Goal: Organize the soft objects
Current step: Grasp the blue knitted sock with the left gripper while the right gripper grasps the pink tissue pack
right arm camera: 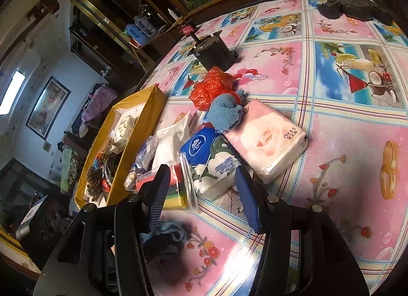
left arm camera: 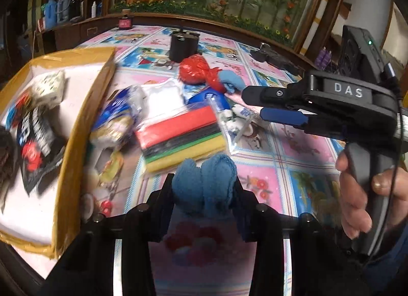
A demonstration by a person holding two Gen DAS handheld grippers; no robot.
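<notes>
My left gripper [left arm camera: 204, 181] is shut on a folded blue cloth [left arm camera: 204, 181] and holds it above the flowered table. The cloth also shows blurred at the lower left of the right wrist view [right arm camera: 165, 232]. My right gripper [right arm camera: 204, 194] is open and empty, hovering over the pile; it also shows in the left wrist view [left arm camera: 257, 102]. The pile holds a second blue cloth [right arm camera: 224, 113], a red plastic bag [right arm camera: 211, 87], a pink tissue pack [right arm camera: 265, 140], a blue-and-white tissue pack [right arm camera: 211, 158], coloured sponges in a clear bag [left arm camera: 178, 135] and a white packet [right arm camera: 170, 140].
A yellow-rimmed box [left arm camera: 84, 117] at the left holds snack bags and a white packet [left arm camera: 48, 89]. A black cylinder [left arm camera: 183, 46] stands at the back of the table [right arm camera: 344, 168]. A black object [right arm camera: 354, 5] lies at the far right corner.
</notes>
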